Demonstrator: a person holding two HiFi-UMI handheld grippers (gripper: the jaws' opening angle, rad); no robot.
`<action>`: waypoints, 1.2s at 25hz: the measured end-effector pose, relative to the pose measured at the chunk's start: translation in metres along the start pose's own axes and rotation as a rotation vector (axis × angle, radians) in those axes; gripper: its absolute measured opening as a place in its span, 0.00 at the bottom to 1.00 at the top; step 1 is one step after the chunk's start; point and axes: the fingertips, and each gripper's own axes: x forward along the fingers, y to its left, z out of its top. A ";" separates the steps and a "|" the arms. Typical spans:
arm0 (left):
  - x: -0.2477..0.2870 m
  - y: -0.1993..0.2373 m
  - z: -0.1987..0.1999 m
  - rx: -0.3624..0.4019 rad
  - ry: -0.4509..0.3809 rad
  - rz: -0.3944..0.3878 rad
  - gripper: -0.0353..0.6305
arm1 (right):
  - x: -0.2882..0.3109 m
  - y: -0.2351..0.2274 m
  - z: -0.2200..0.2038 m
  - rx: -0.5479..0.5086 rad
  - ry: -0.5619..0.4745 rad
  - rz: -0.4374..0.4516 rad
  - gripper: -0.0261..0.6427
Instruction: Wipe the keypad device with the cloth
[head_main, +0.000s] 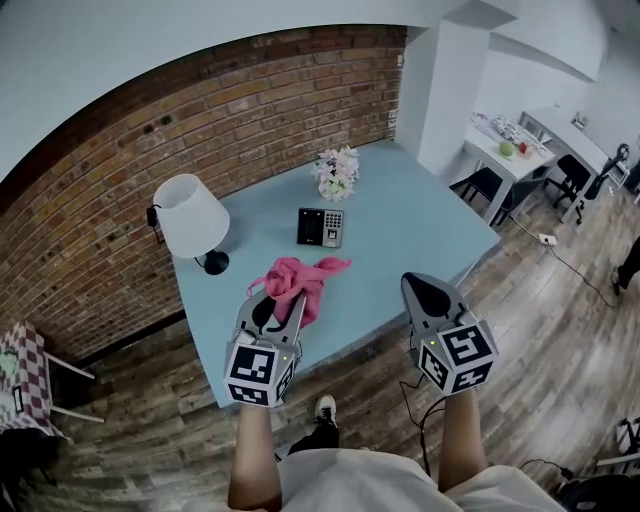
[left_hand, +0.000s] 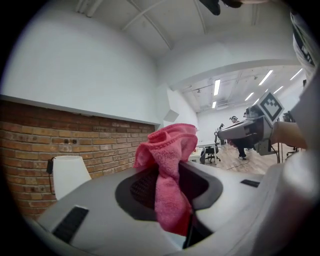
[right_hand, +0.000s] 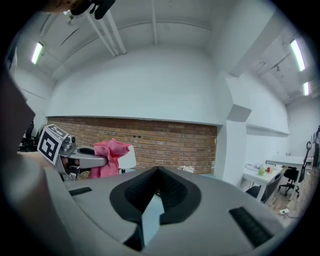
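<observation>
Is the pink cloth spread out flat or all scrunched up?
Scrunched up. The cloth is pinched in the left hand-held gripper, its folds bunched above the jaws and dangling below.

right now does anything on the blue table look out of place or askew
Nothing stands out. The lamp is upright, and the keypad device and flowers sit tidily on the blue table. The pink cloth is merely bunched, clamped in the left gripper; the right gripper is shut and empty.
</observation>
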 end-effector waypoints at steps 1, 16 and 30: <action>-0.007 -0.004 0.004 0.006 -0.004 0.001 0.28 | -0.006 0.003 0.002 -0.001 -0.002 0.000 0.07; -0.081 -0.034 0.021 0.029 -0.043 0.019 0.28 | -0.058 0.056 0.006 -0.066 -0.009 0.059 0.07; -0.108 -0.034 0.023 0.030 -0.044 0.034 0.28 | -0.070 0.072 0.005 -0.052 -0.015 0.063 0.07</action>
